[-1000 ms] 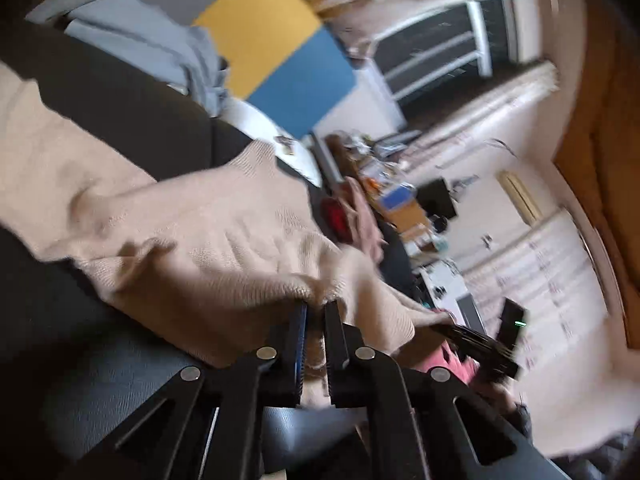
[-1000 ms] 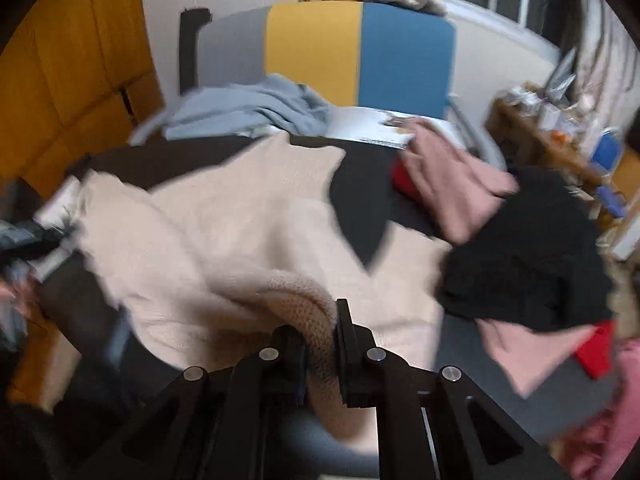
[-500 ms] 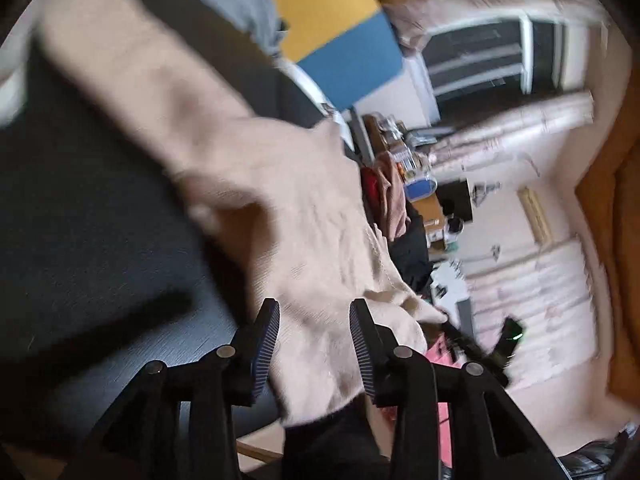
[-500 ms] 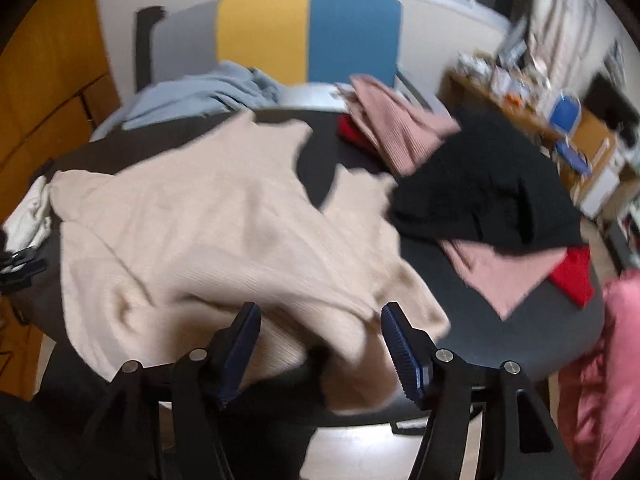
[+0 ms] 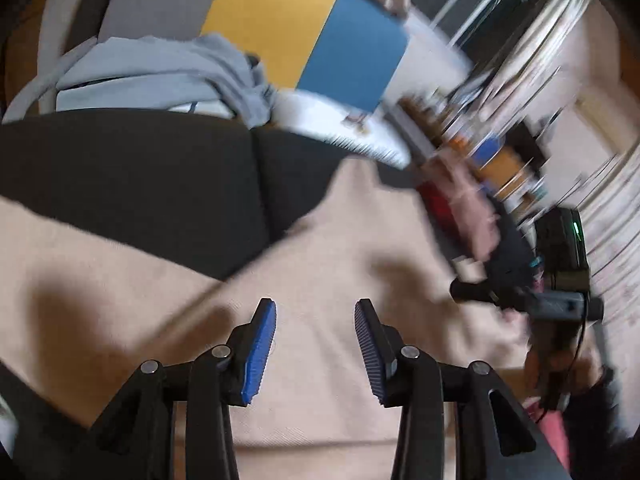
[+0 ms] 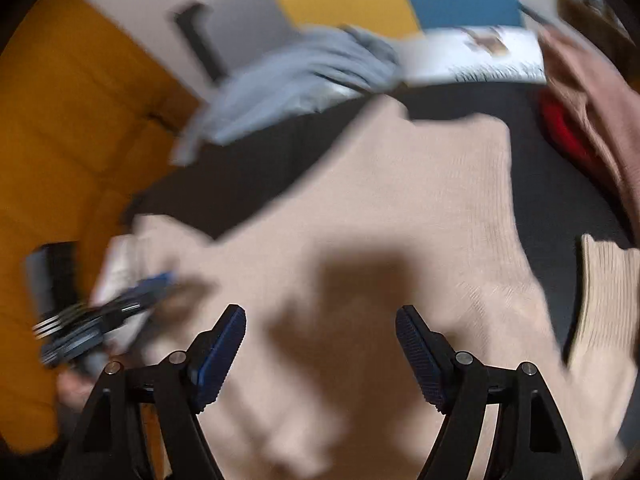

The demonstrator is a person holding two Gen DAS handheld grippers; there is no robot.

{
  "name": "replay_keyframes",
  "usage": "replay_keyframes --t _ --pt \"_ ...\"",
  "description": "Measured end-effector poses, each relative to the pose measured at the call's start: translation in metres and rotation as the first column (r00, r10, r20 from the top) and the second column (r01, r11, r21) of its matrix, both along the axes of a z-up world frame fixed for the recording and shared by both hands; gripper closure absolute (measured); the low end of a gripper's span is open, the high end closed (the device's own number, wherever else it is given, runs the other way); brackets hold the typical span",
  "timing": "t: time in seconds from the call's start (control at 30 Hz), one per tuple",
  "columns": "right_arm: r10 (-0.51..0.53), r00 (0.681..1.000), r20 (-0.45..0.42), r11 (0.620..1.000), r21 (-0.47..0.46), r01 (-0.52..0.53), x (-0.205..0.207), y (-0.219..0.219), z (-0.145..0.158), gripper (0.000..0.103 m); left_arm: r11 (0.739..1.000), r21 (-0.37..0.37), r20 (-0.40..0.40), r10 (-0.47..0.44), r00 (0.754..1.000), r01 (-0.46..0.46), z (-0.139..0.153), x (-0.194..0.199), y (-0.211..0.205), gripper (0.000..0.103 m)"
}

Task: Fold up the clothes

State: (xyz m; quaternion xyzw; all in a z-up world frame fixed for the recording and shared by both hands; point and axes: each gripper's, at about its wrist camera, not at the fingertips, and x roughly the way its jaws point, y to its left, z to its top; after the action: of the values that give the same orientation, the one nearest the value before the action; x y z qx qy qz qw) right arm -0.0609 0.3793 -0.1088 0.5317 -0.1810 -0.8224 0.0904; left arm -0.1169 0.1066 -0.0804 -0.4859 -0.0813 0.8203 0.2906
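A beige knit sweater (image 5: 320, 264) lies spread on the dark table (image 5: 140, 168); it also shows in the right wrist view (image 6: 400, 208), where one sleeve (image 6: 604, 292) lies at the right. My left gripper (image 5: 315, 344) is open and empty just above the sweater. My right gripper (image 6: 321, 348) is wide open and empty above the sweater's middle. The left gripper shows blurred at the left of the right wrist view (image 6: 104, 320); the right gripper shows at the right of the left wrist view (image 5: 532, 300).
A grey-blue garment (image 6: 296, 76) lies at the table's back. Pink (image 6: 596, 96) and red (image 6: 564, 128) clothes lie at the right. A grey, yellow and blue panel (image 5: 288, 28) stands behind. An orange cabinet (image 6: 72, 128) is at the left.
Both grippers let go of the beige sweater and opened. The sweater now lies flat on the table, and both grippers hover above it.
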Motion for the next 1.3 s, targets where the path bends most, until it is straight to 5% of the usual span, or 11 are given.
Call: replay_keyframes --t 0.07,0.17,0.2,0.27,0.53,0.73,0.87,0.97,1.07,1.23,1.3 --pt "-0.062 0.995 0.082 0.992 0.118 0.052 -0.027 0.008 -0.031 0.024 0.999 -0.044 0.004 -0.008 1.0 0.008 -0.016 -0.013 0.0 0.062" --pt "-0.015 0.996 0.088 0.984 0.177 -0.001 -0.057 -0.003 -0.042 0.0 0.997 -0.072 0.023 -0.003 1.0 0.005 -0.041 -0.03 -0.004 0.065" --pt "0.005 0.995 0.098 0.973 0.23 -0.027 -0.066 -0.012 -0.043 0.0 0.999 -0.043 0.006 0.011 1.0 -0.011 -0.043 -0.032 -0.012 0.065" --pt "0.059 0.994 0.089 0.942 0.324 -0.084 -0.088 -0.033 -0.047 0.0 0.991 -0.112 -0.046 0.063 0.997 -0.068 -0.048 -0.041 -0.022 0.064" --pt "0.16 0.97 -0.184 0.934 0.346 -0.089 -0.144 -0.084 -0.051 0.0 0.968 -0.171 -0.152 0.158 0.976 -0.183 -0.059 -0.072 -0.071 0.064" --pt "0.163 0.972 -0.171 0.927 0.363 -0.091 -0.16 -0.1 -0.048 0.0 0.964 -0.171 -0.154 0.179 0.972 -0.205 -0.058 -0.099 -0.087 0.063" --pt "0.156 0.978 -0.14 0.973 0.193 -0.127 -0.142 -0.074 -0.014 0.0 0.958 -0.204 -0.157 0.173 0.972 -0.203 -0.054 -0.104 -0.085 0.06" --pt "0.152 0.967 -0.204 0.976 0.185 -0.115 -0.106 -0.052 0.029 0.0 0.951 -0.168 -0.106 0.243 0.964 -0.258 -0.044 -0.097 -0.099 0.058" --pt "0.153 0.965 -0.213 0.977 0.18 -0.115 -0.054 -0.021 0.06 0.0 0.95 -0.018 -0.067 0.309 0.949 -0.311 -0.026 -0.071 -0.123 0.06" --pt "0.062 0.991 -0.121 0.971 0.236 -0.032 0.039 0.038 0.06 0.0 0.973 0.204 -0.113 0.135 0.984 -0.11 0.012 0.037 -0.12 0.055" --pt "-0.013 0.996 -0.083 0.972 0.233 0.032 0.066 0.063 0.043 0.0 0.986 0.162 -0.209 -0.012 0.978 0.046 0.029 0.093 -0.095 0.054"
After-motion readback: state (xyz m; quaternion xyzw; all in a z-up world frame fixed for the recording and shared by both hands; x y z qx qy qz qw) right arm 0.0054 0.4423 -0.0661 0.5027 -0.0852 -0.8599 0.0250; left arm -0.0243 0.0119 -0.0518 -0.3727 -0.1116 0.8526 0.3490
